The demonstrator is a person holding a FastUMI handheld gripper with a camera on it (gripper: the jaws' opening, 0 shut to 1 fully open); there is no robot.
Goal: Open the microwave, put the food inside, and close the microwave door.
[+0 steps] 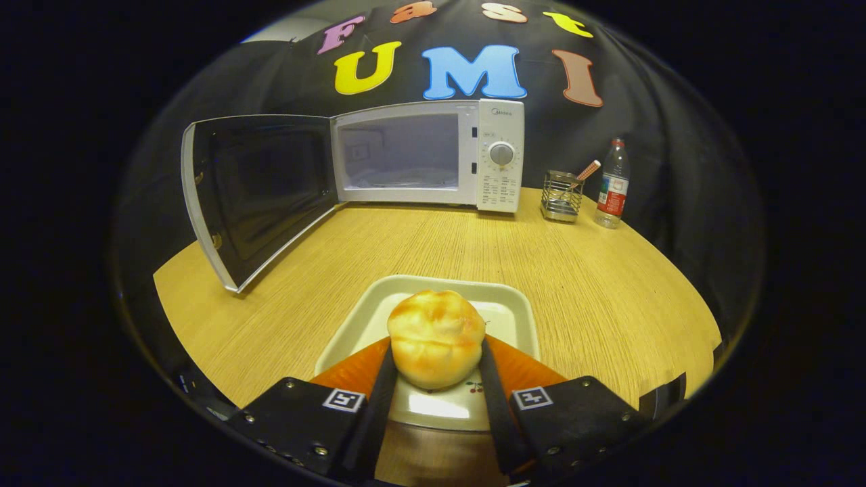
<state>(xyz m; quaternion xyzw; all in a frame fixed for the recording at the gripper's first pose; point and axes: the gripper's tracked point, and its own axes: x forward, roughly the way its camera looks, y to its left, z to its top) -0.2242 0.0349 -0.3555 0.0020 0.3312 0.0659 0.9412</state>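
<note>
Gripper (pixel 436 358) clamped on the bun (pixel 436 337), both fingers pressing its sides, above the square tray (pixel 514 308). Beyond the tray: microwave (pixel 500 155), door (pixel 260 193) open, cavity bare; wire holder (pixel 561 196) containing a utensil.

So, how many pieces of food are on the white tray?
1: a bun sits on the white tray, between the tool's fingers, which press its sides. Anything behind it would be hidden.
</note>
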